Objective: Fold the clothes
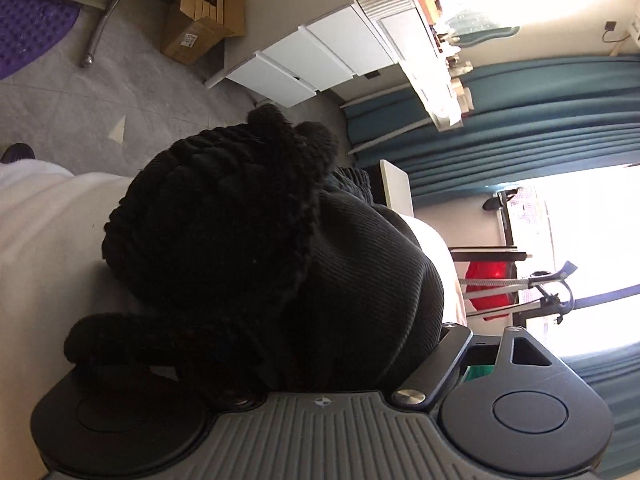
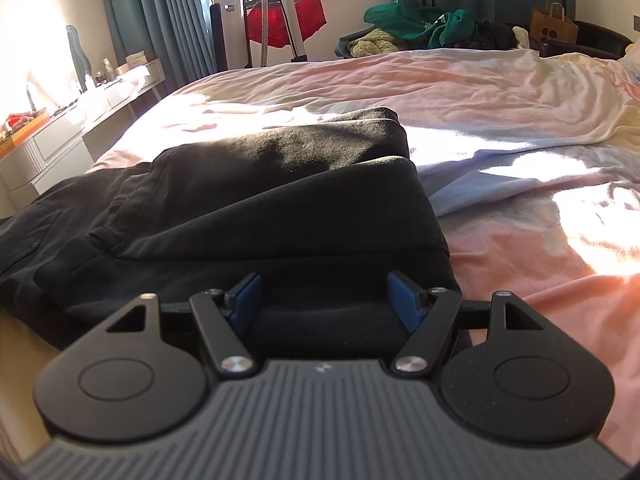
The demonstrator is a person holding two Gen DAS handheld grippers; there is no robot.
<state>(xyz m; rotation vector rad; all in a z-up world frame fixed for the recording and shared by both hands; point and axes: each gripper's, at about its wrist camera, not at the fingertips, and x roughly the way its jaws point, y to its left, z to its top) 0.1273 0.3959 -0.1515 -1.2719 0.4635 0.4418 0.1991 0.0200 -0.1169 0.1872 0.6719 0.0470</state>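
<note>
We've got the right gripper (image 2: 324, 298) parked wide over the edge of the folded black trousers (image 2: 256, 200) on the bed (image 2: 500, 92), pads clear of the cloth. Left gripper (image 1: 256, 368) is buried in a black knit garment (image 1: 224, 216); can't tell if it's clamped. Risk: bulky knit slips or bunches mid-fold, or drags the finished trousers askew.

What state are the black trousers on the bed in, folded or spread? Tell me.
Folded, at least partly: the black trousers lie doubled over in stacked layers on the bed, with a rounded fold edge near the right fingers.
</note>
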